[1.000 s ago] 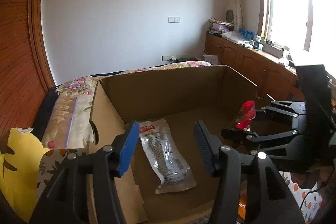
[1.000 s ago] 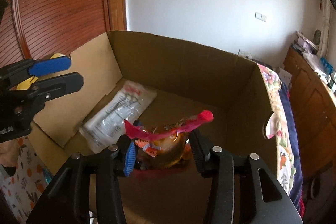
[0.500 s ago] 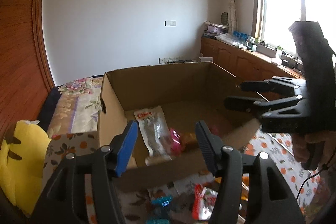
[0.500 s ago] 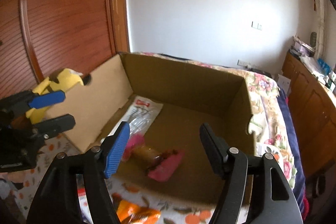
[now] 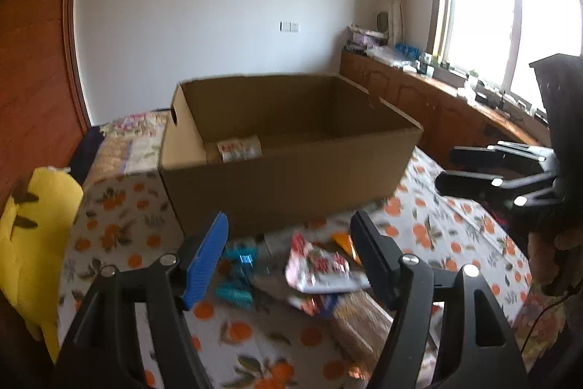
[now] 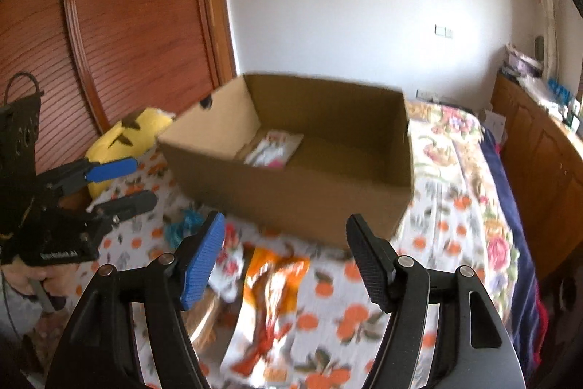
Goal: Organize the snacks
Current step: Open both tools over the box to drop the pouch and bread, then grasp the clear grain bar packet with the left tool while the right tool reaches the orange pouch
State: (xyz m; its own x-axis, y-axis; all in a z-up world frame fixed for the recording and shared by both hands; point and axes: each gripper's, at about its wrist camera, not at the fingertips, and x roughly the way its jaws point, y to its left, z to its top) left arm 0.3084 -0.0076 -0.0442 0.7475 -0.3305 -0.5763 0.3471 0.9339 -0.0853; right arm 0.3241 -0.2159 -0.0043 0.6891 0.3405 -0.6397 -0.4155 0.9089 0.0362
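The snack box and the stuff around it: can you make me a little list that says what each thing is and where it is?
box: open cardboard box on the orange-print bedsheet
inside box: clear white packet with something pink beside it
in front of box: orange packet, red-and-white packet, teal wrappers
beside box: yellow plush toy
left gripper: open, empty, jaws just opening
right gripper: open, empty, above the orange packet

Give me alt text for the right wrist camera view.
The open, empty right gripper hovers over an orange snack packet on a bedspread printed with oranges, in front of a cardboard box holding a clear packet. The left gripper is at left, also open.
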